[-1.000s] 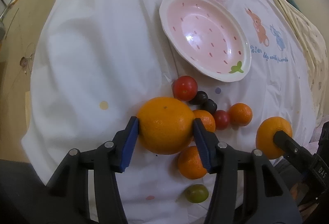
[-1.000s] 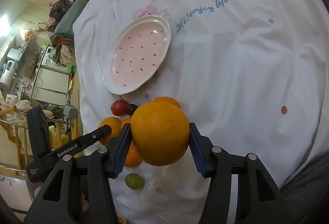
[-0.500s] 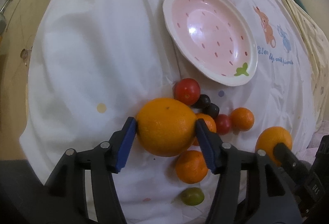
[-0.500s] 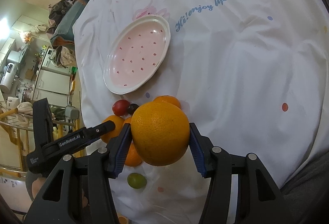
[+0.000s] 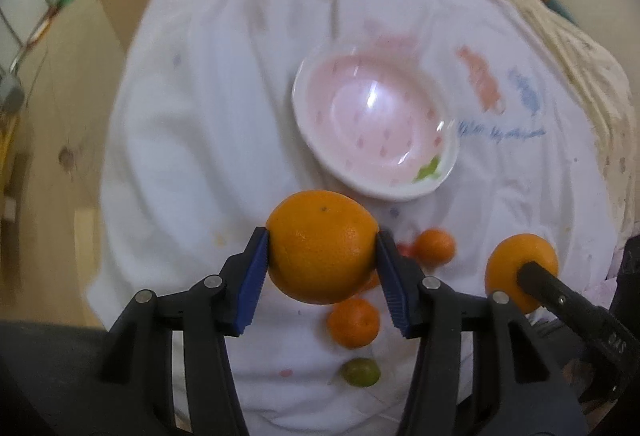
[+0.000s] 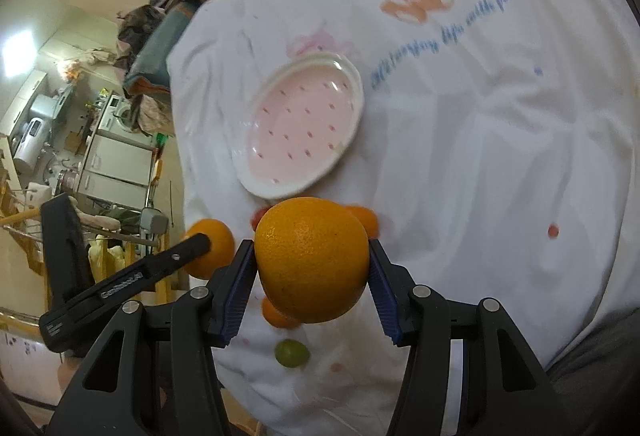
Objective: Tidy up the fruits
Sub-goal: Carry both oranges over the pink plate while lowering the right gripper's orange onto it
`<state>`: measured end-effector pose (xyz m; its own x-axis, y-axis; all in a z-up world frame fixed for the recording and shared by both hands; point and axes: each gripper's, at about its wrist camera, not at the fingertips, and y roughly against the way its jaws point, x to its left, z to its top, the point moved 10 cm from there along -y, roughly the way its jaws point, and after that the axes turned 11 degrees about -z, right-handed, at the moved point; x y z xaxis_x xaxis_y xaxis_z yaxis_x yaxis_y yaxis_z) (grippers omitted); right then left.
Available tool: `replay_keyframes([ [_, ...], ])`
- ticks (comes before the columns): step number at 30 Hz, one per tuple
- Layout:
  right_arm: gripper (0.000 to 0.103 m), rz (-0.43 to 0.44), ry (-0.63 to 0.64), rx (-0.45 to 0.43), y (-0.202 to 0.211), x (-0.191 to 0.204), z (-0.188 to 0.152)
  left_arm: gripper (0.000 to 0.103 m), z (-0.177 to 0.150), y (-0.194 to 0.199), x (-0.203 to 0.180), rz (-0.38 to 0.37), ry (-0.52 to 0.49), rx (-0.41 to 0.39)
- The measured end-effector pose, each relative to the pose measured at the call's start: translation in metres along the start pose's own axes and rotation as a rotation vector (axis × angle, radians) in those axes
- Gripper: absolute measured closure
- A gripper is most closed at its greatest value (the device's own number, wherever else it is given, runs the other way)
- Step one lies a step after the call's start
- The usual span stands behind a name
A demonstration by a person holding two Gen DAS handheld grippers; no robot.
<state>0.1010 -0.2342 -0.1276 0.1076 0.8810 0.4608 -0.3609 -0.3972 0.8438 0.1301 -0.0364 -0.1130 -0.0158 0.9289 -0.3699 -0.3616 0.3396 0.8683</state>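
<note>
My left gripper is shut on a large orange and holds it above the cloth. My right gripper is shut on another large orange, also lifted; this orange shows at the right of the left wrist view. A pink oval plate with red flecks lies empty beyond both oranges, and it shows in the right wrist view. Below lie small tangerines, a green fruit and a red tomato partly hidden behind the left orange.
A white printed cloth covers the round table; its edge drops off at the left. In the right wrist view, a cluttered room with cabinets lies beyond the table's left edge. A cream knitted blanket lies at the far right.
Both grippers have risen and pulled back with their oranges; the plate and the small fruits now look farther away. The dark grapes and tomato are now mostly hidden behind the left orange.
</note>
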Motion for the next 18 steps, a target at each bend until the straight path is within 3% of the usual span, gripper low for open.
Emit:
replay_keyframes([
  [7, 0.046, 0.025, 0.018, -0.043, 0.007, 0.016, 0.047, 0.055, 0.05, 0.017, -0.009, 0.021, -0.094, -0.08],
  [18, 0.046, 0.017, 0.068, -0.007, -0.035, 0.03, 0.114, 0.054, 0.094, -0.016, -0.011, 0.059, -0.169, -0.08],
])
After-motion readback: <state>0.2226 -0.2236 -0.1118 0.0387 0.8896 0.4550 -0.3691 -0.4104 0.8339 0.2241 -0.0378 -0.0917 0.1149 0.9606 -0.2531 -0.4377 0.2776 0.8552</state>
